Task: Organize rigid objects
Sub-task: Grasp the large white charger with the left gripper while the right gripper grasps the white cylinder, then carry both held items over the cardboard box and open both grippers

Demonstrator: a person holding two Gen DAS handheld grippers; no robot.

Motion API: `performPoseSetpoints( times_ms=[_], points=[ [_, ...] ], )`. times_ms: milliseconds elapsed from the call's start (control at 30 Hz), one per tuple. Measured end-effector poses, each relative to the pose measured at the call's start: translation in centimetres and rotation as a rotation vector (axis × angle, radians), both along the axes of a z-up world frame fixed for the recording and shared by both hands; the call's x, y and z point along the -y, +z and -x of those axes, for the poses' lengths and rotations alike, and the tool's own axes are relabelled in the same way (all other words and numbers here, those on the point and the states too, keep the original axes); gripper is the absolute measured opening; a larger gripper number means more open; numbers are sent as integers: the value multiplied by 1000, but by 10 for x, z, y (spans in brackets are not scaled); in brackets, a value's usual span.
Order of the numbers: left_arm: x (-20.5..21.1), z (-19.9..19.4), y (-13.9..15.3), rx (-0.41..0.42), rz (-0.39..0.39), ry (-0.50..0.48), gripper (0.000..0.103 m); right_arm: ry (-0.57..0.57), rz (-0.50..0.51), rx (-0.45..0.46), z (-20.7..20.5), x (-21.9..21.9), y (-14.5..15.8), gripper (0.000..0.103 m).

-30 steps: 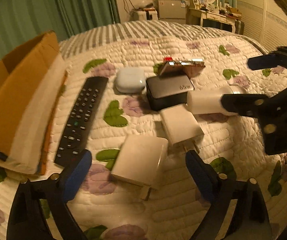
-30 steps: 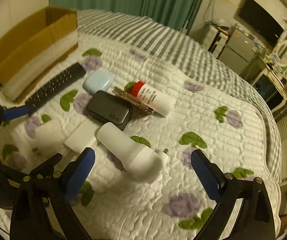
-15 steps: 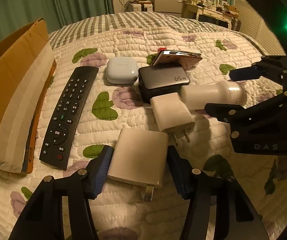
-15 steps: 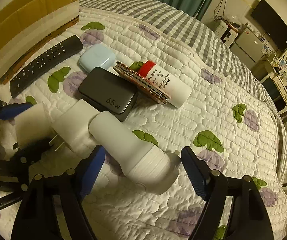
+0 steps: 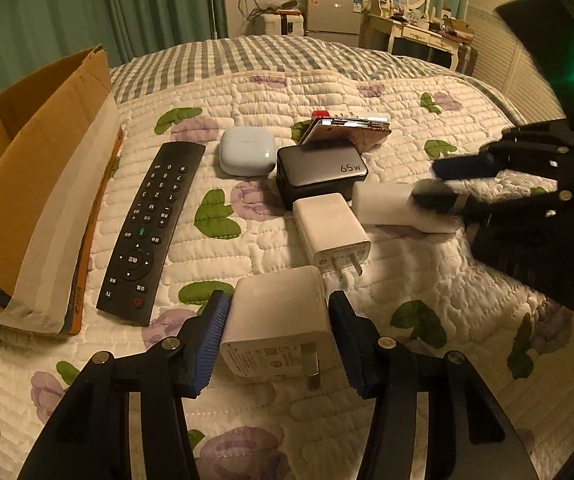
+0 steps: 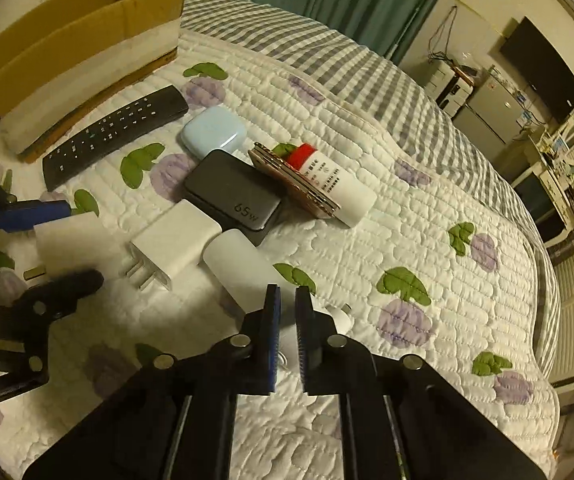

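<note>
My left gripper [image 5: 277, 336] is shut on a white plug charger [image 5: 275, 324], its blue pads touching both sides. My right gripper [image 6: 285, 312] is nearly closed on the end of a white bottle [image 6: 243, 272] that lies on the quilt; the bottle also shows in the left wrist view [image 5: 391, 206]. A second white charger [image 5: 329, 232], a black 65W power brick [image 5: 319, 176], a pale blue case [image 5: 247, 151], a black remote [image 5: 147, 228] and a red-capped tube [image 6: 333, 182] under a patterned flat case [image 6: 291, 184] lie on the bed.
An open cardboard box [image 5: 27, 184] stands on the bed to the left of the remote. The quilted bedspread [image 6: 407, 240] stretches to the right. Furniture and a fridge stand beyond the bed's far end.
My left gripper has closed in on the near white charger. My right gripper has dropped over the white bottle and its jaws have narrowed from wide open to almost together.
</note>
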State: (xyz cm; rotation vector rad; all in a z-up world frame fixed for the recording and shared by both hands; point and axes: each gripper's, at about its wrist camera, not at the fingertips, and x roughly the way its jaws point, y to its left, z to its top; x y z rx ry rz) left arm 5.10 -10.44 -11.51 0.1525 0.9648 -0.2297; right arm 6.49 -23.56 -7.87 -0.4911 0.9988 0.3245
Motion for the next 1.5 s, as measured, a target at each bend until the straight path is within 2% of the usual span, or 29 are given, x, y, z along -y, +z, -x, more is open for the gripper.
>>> performPoseSetpoints(
  times_ms=[33, 67, 100, 200, 233, 367, 433, 600, 867, 1000, 1200, 1333, 1500],
  points=[
    [0, -1, 0, 0, 1, 0, 53, 9, 3, -19, -3, -1, -3, 57],
    [-1, -1, 0, 1, 5, 1, 53, 12, 8, -45, -4, -2, -9, 66],
    [-1, -2, -1, 1, 9, 3, 53, 24, 26, -70, -7, -4, -17, 68],
    [-4, -5, -2, 0, 15, 7, 53, 54, 97, -45, -9, -11, -27, 65],
    [-4, -6, -2, 0, 18, 9, 53, 58, 98, -40, -10, -12, -28, 61],
    [-6, -8, 0, 1, 30, 10, 52, 66, 102, -55, -18, -14, -37, 59],
    [-7, -7, 3, 7, 34, 11, 52, 73, 113, -40, -16, -15, -36, 54],
    [-10, 1, 15, 34, 54, 12, 52, 61, 48, -25, -4, -10, -17, 43],
    [-21, 17, 56, 124, 105, 27, 52, 19, -33, 56, 14, -9, 32, 42],
    [-36, 19, 91, 195, 143, 47, 52, 18, -57, 103, 20, -18, 66, 42],
    [-81, 13, 155, 325, 170, 116, 52, 54, -92, 220, 28, -53, 136, 42],
    [-120, 2, 188, 405, 151, 176, 52, 91, -159, 274, 25, -88, 181, 42],
    [-162, -17, 190, 426, 81, 224, 52, 144, -245, 280, 10, -145, 204, 42]
  ],
)
